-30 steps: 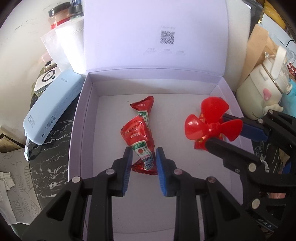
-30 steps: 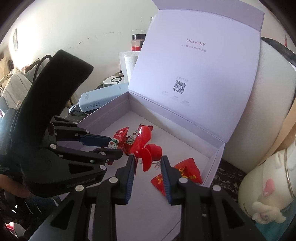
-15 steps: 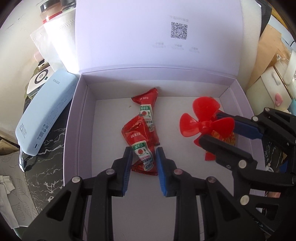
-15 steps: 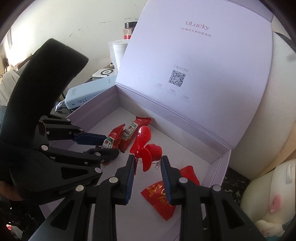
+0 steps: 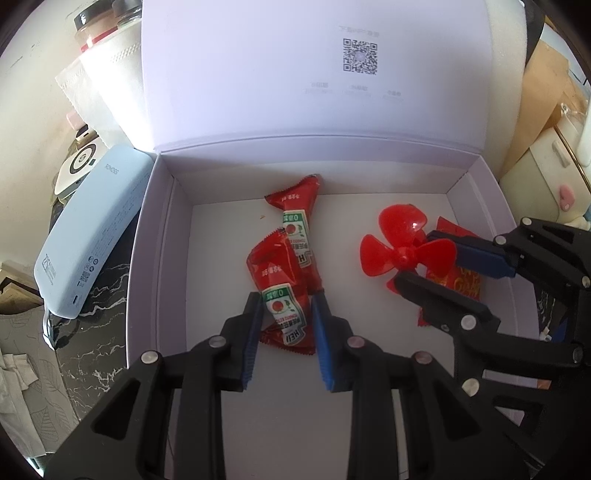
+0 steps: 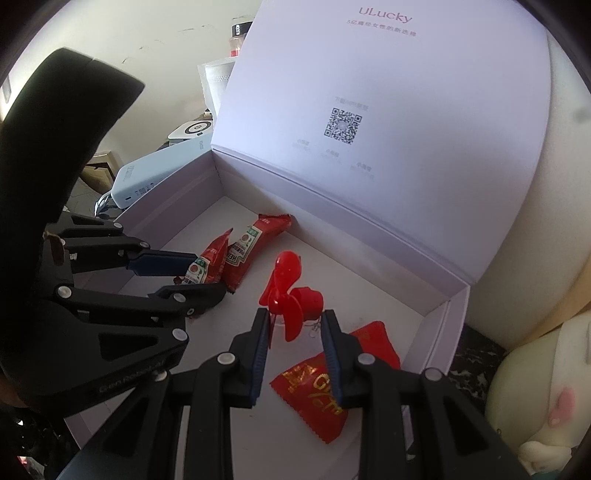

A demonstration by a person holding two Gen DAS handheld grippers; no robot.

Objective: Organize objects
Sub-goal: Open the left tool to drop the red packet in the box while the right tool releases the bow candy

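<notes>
An open lilac box (image 5: 147,258) holds two red ketchup sachets, a red toy propeller and a red candy packet (image 5: 458,280). My left gripper (image 5: 288,299) is shut on the near ketchup sachet (image 5: 280,269), which overlaps the far sachet (image 5: 295,218). My right gripper (image 5: 415,258) comes in from the right, shut on the hub of the propeller (image 5: 402,221). In the right wrist view my right gripper (image 6: 293,317) holds the propeller (image 6: 291,295) upright above the candy packet (image 6: 303,380). My left gripper (image 6: 203,275) pinches the sachet (image 6: 201,266) at the left.
The box lid (image 5: 295,92) stands upright at the back. A light blue power bank (image 5: 92,236) lies against the box's left wall on the dark marble top (image 5: 96,325). Jars (image 5: 92,26) and a white pack stand behind. A cream plush-like item (image 6: 546,387) sits right of the box.
Both grippers have moved forward and lower into the box, so the box and lid look larger. The sachet and the propeller stay between their jaws.
</notes>
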